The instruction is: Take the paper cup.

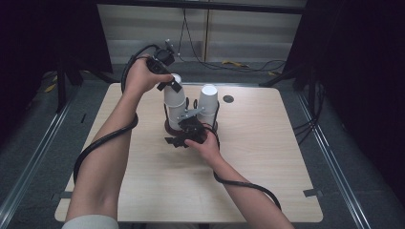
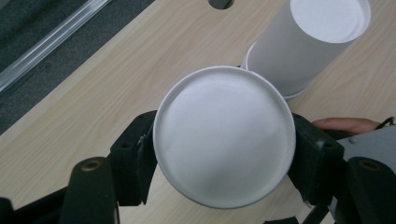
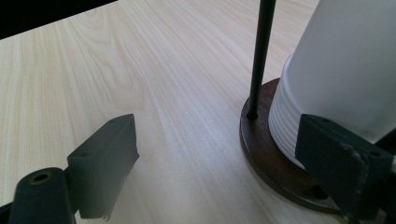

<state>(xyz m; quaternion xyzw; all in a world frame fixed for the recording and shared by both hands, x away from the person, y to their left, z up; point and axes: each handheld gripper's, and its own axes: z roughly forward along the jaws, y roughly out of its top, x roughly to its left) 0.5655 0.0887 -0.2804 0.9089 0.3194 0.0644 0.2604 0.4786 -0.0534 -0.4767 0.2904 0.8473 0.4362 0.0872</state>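
Left tongs (image 2: 219,149) clasp upturned cup (image 2: 224,135) (apparently stacked).

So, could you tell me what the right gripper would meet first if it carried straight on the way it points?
Probably bare table: the right gripper is open, its jaws low over the wood. The dark round base and the stack of white cups sit just off to its right side, though depth is hard to judge.

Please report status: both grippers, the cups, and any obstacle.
Left gripper shut on top cup of left stack. Right gripper open, low beside holder base. Second cup stack close beside.
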